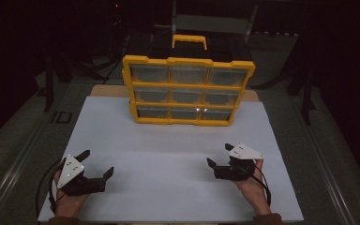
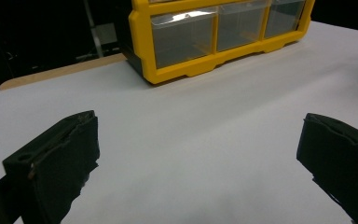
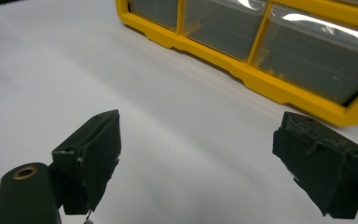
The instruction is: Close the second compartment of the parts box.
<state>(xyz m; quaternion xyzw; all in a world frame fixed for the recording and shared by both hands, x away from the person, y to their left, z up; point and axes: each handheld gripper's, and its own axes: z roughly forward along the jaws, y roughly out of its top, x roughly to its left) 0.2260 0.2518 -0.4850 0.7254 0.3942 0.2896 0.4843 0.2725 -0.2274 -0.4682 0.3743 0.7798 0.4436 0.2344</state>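
Plainly, both tools sit low on the white worktop (image 1: 168, 140) with nothing between their jaws: left tool (image 1: 99, 164) wide apart, right tool (image 1: 219, 154) likewise. Reach forward level toward the bin (image 1: 187, 89), squaring up to one drawer. It stands upright at the far edge, yellow-framed, nine clear drawers, contents probably small and hard to read.

The high view looks forward and down from above the person's side, taking in the whole white tabletop (image 1: 168, 154) and the organizer (image 1: 187, 89) at its far end. The left gripper view sits low and close to the tabletop (image 2: 205, 140), facing the organizer's (image 2: 182, 44) bottom row from its left. The right gripper view, equally low, faces the same bottom row (image 3: 279, 42) from nearer. All three share the organizer's front.
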